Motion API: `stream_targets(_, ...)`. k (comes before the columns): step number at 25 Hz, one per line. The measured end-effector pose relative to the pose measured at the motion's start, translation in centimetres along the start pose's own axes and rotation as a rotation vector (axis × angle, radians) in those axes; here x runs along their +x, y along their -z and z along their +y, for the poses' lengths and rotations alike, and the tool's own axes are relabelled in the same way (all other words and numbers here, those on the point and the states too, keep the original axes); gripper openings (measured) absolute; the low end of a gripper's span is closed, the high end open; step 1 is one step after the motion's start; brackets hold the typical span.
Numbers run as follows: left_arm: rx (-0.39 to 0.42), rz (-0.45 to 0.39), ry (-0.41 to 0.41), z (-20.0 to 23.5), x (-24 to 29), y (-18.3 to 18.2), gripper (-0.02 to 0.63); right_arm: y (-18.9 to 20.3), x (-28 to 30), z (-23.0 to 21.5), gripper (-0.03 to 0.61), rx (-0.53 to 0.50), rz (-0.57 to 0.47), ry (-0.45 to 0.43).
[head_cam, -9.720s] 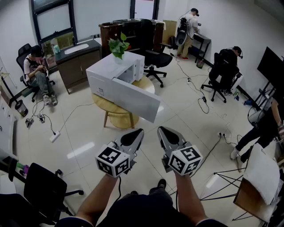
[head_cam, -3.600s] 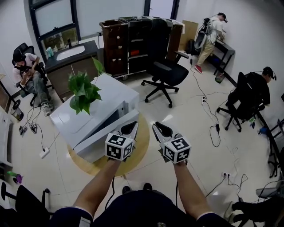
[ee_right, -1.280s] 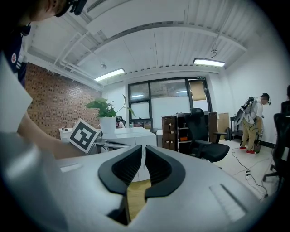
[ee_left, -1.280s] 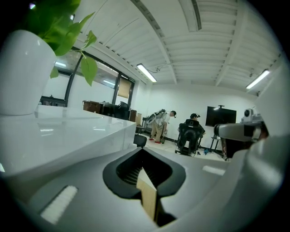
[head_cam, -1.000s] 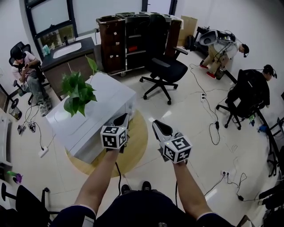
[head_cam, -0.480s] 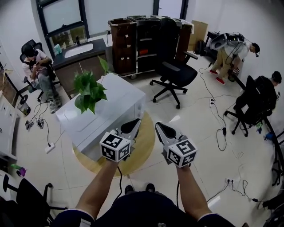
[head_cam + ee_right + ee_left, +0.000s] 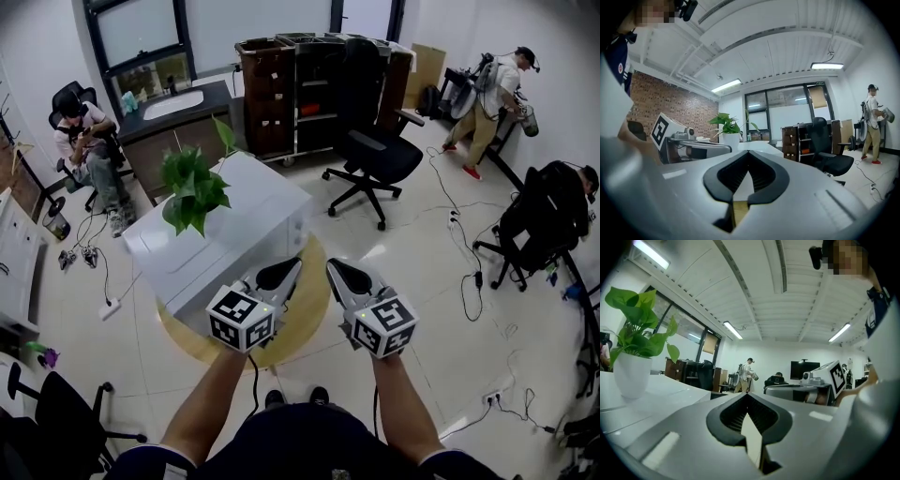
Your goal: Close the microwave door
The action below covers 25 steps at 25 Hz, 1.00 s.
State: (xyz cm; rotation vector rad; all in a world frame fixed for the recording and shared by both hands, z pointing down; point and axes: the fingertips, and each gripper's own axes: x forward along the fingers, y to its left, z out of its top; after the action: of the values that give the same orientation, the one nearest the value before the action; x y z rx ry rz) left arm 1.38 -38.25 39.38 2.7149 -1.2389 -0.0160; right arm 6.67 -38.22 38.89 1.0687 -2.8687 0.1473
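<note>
The white microwave stands on a round wooden table, its door flush against the body. A potted green plant sits on its top. In the head view my left gripper hangs just off the door's near corner, jaws shut and empty. Beside it to the right, over the table's edge, is my right gripper, also shut and empty. The left gripper view shows its shut gripper, the plant and the microwave top. In the right gripper view the shut gripper points past the plant.
A black office chair and a dark cabinet stand behind the table. A seated person is at the left, another at the right, one standing at the back right. Cables lie on the floor.
The door, wide open at first and half shut later, now lies closed. Over the last second my left gripper drew back from the door face toward the right gripper.
</note>
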Motion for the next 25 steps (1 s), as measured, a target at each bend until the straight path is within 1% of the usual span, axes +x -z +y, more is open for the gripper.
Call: stream_targets(25,0.004,0.013,0.021,-1.5,1.0,0.3,0.011,-0.2,-0.6,0.3,0.002,0.012,-0.009,-0.027)
